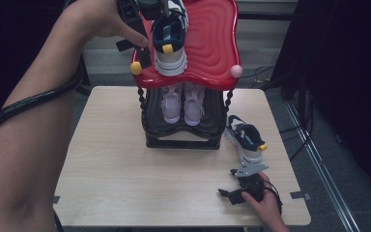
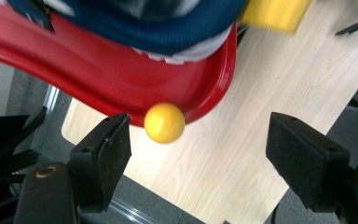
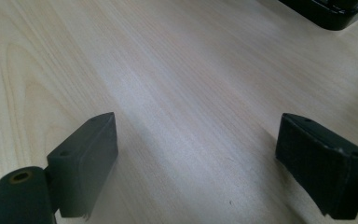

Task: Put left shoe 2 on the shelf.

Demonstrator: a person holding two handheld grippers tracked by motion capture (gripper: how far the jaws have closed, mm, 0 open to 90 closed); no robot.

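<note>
At the near right edge of the wooden bench (image 1: pixel 125 179), the person's right hand (image 1: pixel 266 203) rests holding the right gripper (image 3: pixel 198 158) low over the surface; its fingers (image 3: pixel 86 158) stand wide apart with nothing between them, only bare wood grain beneath. Just beyond it a navy, white and yellow sneaker (image 1: pixel 246 137) sits on the bench, beside the right foot of a two-tier shoe rack (image 1: pixel 183 140). The rack's black lower shelf (image 1: pixel 174 126) holds a pair of pale lilac sneakers (image 1: pixel 182 104) side by side. Above, on the red wavy top shelf (image 1: pixel 212 48), a matching navy and white sneaker (image 1: pixel 170 41) stands near the front left corner, close to a yellow ball knob (image 1: pixel 135 67); a pink ball knob (image 1: pixel 236 71) marks the front right corner. The left gripper (image 2: pixel 198 158), raised in the left hand (image 1: pixel 101 19), hovers by that sneaker with its fingers (image 2: pixel 109 158) spread wide and empty, the yellow knob seen between them.
</note>
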